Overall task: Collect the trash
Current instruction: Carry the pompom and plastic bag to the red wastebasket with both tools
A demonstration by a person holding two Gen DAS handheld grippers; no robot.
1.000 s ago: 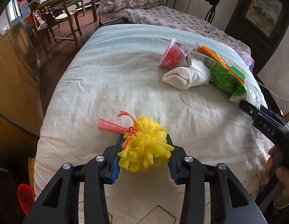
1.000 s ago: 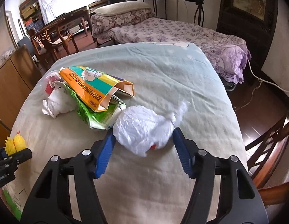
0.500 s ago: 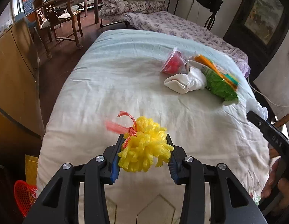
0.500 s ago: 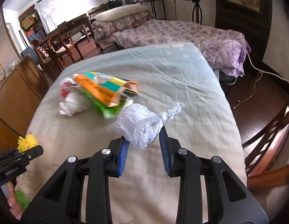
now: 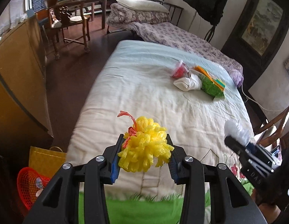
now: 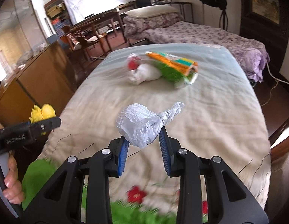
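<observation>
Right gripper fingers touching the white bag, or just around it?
Touching. The right wrist view shows the white bag wedged between the right gripper fingers, both blue pads pressed against its crumpled sides, lifted off the bed.

Open bedding near the foot, one cluster of litter toward the far right side

The bed [image 5: 137, 85] lies bare across its near half and along its whole left edge, so a tool could pass there freely. Toward the far right edge a heap blocks the way: a white wad [image 5: 187, 83], a red cup [image 5: 179, 71] and green and orange packets [image 5: 211, 83], all touching. Off the near left corner stand a yellow bag [image 5: 45, 160] and a red basket [image 5: 30, 184], beside a wooden cabinet [image 5: 17, 78].
</observation>
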